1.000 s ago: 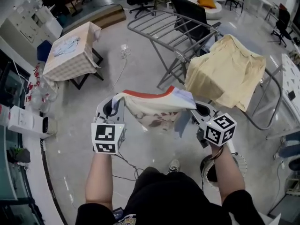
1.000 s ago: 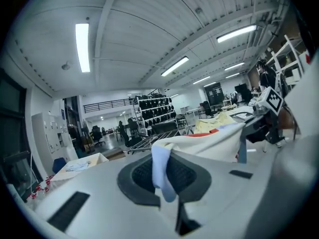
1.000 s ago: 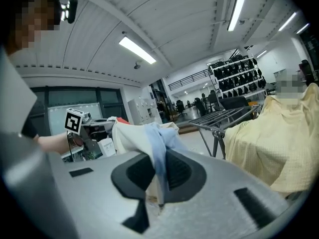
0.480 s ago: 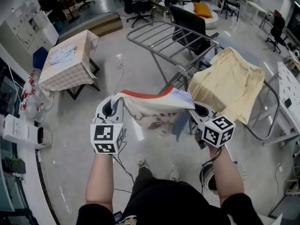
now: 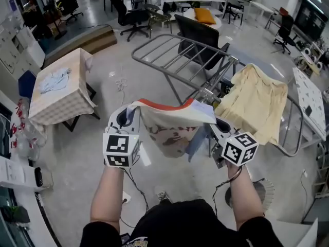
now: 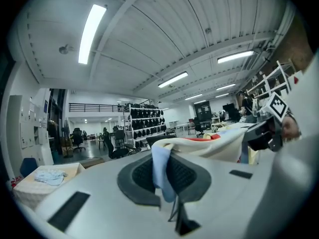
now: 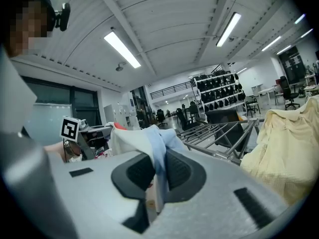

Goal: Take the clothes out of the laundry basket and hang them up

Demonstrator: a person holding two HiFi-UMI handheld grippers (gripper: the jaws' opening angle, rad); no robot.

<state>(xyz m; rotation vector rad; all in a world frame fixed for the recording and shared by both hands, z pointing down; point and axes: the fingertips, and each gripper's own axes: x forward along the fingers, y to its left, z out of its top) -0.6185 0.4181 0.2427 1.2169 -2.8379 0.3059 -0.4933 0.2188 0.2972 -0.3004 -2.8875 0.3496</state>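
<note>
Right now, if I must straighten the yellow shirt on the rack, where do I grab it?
Probably the free lower edge, coming from your side. The yellow shirt is draped over the drying rack, and its hem seems to hang clear of the bars, facing you.

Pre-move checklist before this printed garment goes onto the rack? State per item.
1. Left gripper grip: ok, jaws closed on a fold of the garment.
2. Right gripper grip: ok, jaws closed on the garment's other end.
3. Garment spread: ok, stretched between both grippers, middle sagging, clear of the floor.
4. Free rails on the drying rack: ok, the near-left wing is bare.
5. Overlap with the yellow shirt: ok, it drapes the rack's right part only.
6. Garment orientation (collar or hem up): cannot tell, the fabric is bunched.
</note>
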